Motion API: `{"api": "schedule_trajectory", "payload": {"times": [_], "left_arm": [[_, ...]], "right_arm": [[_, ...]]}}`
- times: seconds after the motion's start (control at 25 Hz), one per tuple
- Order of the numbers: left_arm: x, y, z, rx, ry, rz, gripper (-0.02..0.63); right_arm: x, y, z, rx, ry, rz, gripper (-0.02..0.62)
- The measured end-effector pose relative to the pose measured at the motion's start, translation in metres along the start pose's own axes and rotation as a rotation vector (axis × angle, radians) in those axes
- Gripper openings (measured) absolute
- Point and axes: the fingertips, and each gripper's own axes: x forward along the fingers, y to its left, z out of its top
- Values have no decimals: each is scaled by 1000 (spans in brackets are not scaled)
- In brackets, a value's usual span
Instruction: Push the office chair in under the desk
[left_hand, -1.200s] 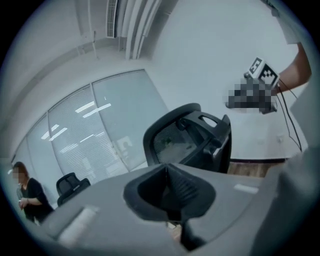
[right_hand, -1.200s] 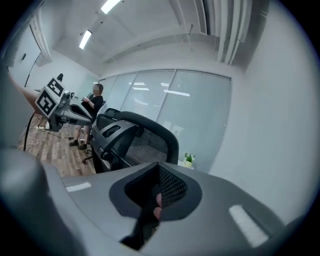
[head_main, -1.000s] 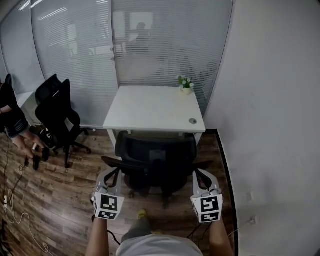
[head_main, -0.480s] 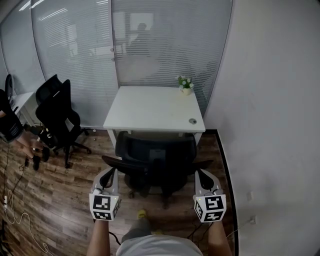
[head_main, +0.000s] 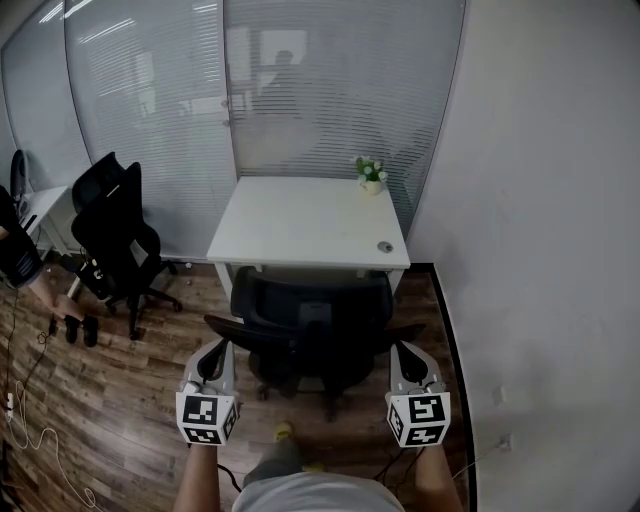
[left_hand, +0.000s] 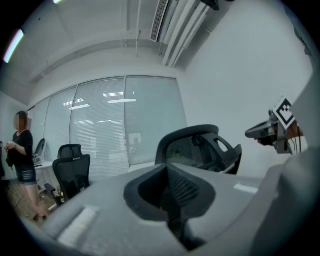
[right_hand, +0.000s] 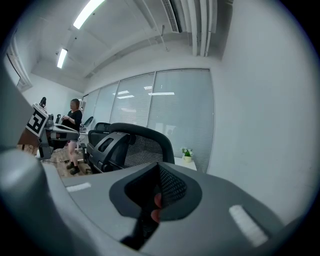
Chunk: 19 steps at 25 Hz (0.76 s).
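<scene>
Left gripper view first: the fingers (left_hand: 184, 191) are clenched tight on each other with nothing between them. Same in the right gripper view, fingers (right_hand: 170, 186) pressed together and empty.

Stepping back to the head view, the left gripper (head_main: 214, 357) and right gripper (head_main: 407, 357) sit level, one either side of the office chair (head_main: 312, 318), roughly by its armrests (head_main: 232, 328). I can't tell if either one is actually touching it.

The chair is parked right in front of the white desk (head_main: 300, 225) with its back towards the person. The seat looks mostly out on the wooden floor (head_main: 120, 400), not tucked in yet.

My guess on handling: it's on casters, so it should roll easily on that floor, no real weight to fight. The mesh back will probably flex, so I'd press on the stiff rim of the backrest, both sides evenly. Shove one side only and it'll likely swivel instead of rolling straight. The armrests might also catch the desk edge, and the wall (head_main: 540, 250) is close on the right.

There's also a little plant pot (head_main: 371, 172) at the back of the desk, a second chair (head_main: 115, 235) off to the left, and another person (head_main: 20, 262) over there.
</scene>
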Motion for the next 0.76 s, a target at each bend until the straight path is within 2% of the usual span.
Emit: {"api": "schedule_trajectory", "payload": {"times": [0.76], "left_arm": [[-3, 6, 0, -31, -30, 2, -2]], "right_arm": [[-4, -2, 0, 0, -12, -26, 2]]}}
